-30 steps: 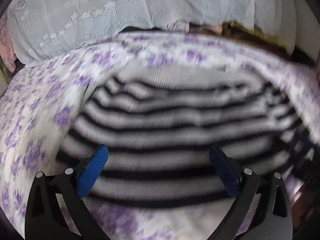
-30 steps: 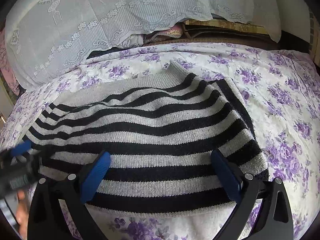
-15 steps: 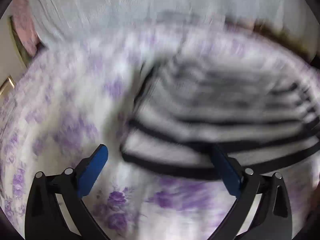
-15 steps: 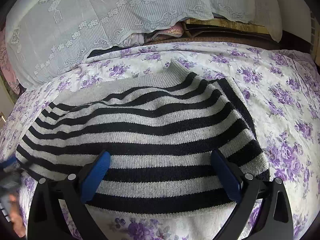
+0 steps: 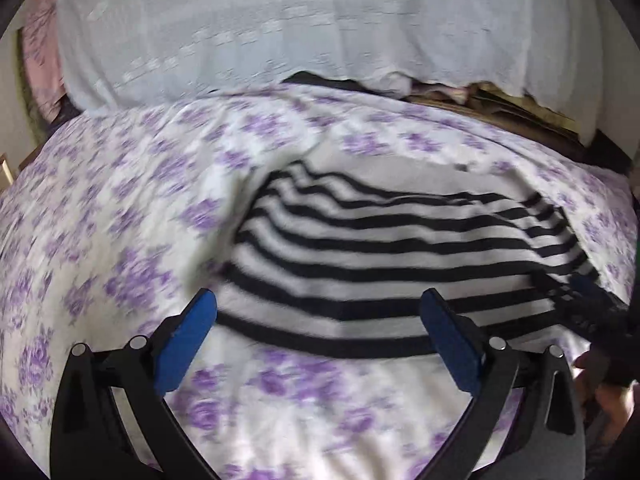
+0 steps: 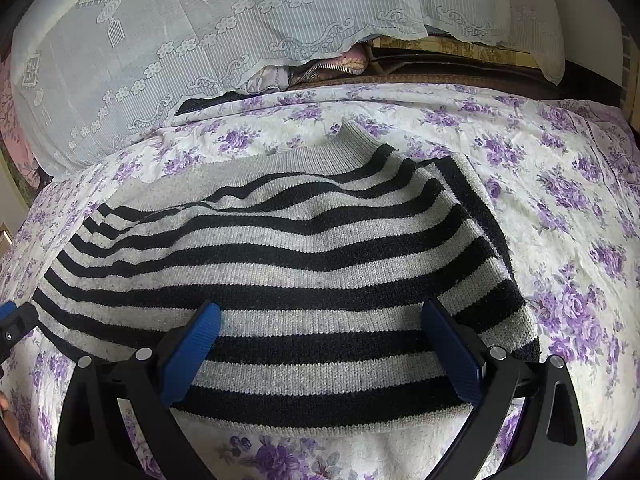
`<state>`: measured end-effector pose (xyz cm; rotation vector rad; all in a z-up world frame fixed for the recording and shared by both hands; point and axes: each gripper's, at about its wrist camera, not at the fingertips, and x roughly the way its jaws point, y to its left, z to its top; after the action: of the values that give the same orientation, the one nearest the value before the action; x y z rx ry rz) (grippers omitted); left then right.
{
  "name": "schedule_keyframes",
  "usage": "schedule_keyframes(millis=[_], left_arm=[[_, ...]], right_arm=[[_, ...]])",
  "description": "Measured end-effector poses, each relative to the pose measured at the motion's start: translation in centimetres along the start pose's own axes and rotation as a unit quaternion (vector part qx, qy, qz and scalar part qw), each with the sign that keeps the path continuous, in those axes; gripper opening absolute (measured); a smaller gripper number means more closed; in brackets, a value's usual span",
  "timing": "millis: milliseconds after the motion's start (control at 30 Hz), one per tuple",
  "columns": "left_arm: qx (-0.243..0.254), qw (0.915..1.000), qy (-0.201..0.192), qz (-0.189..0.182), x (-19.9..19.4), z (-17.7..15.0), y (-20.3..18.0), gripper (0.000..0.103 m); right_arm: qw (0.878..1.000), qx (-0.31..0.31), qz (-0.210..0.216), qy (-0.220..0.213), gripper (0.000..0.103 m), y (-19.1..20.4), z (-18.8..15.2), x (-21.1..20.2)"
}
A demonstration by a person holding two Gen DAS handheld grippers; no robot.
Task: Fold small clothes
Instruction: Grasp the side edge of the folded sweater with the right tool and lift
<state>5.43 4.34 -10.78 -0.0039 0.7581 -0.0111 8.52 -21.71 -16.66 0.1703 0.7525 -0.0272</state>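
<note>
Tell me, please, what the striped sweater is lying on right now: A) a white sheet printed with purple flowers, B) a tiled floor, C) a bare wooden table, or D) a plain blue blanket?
A: the striped sweater lies flat on a white sheet printed with purple flowers, which shows all around its edges in both wrist views.

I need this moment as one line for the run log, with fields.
stage: fold sweater | left gripper: open, empty | right gripper: open, empty | striped sweater: lying on floral bedsheet, ungripped
</note>
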Motion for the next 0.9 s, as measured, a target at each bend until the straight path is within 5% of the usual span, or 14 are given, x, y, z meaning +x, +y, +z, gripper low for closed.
schedule_keyframes(millis=[133, 267, 333, 467, 567, 700, 900], left_arm=[[0.011, 0.9999, 0.001, -0.01, 0.6, 1.5, -2.9, 0.099], [0.048, 0.9981, 0.036, -0.009, 4.7, 1.8, -5.4, 0.099], [0.082, 0.9947, 0.063, 0.004, 8.7, 0.2, -6.4, 0.099], [0.063, 0.9963, 0.052, -0.027, 7.9, 0.1, -5.2, 0.099], [0.065, 0.9969, 0.04, -0.021, 7.3, -0.3, -5.4, 0.099], [0.067, 0.9969, 0.038, -0.017, 7.2, -0.4, -5.5, 0.099], [0.067, 0.9969, 0.038, -0.015, 7.2, -0.4, -5.6, 0.099]], right_arm=[[0.997, 0.057, 0.032, -0.051, 0.1, -2.5, 0.6, -3.1], [0.976, 0.156, 0.091, -0.123, 0.1, -8.0, 0.6, -7.6], [0.969, 0.199, 0.114, -0.097, 0.1, -10.6, -0.4, -7.1], [0.934, 0.304, 0.186, -0.032, 0.1, -14.3, -3.3, -4.4], [0.931, 0.286, 0.224, -0.035, 0.1, -12.9, -2.8, -5.0], [0.944, 0.266, 0.198, 0.011, 0.099, -11.1, -3.2, -4.7], [0.933, 0.292, 0.204, 0.047, 0.1, -9.9, -4.1, -4.5]])
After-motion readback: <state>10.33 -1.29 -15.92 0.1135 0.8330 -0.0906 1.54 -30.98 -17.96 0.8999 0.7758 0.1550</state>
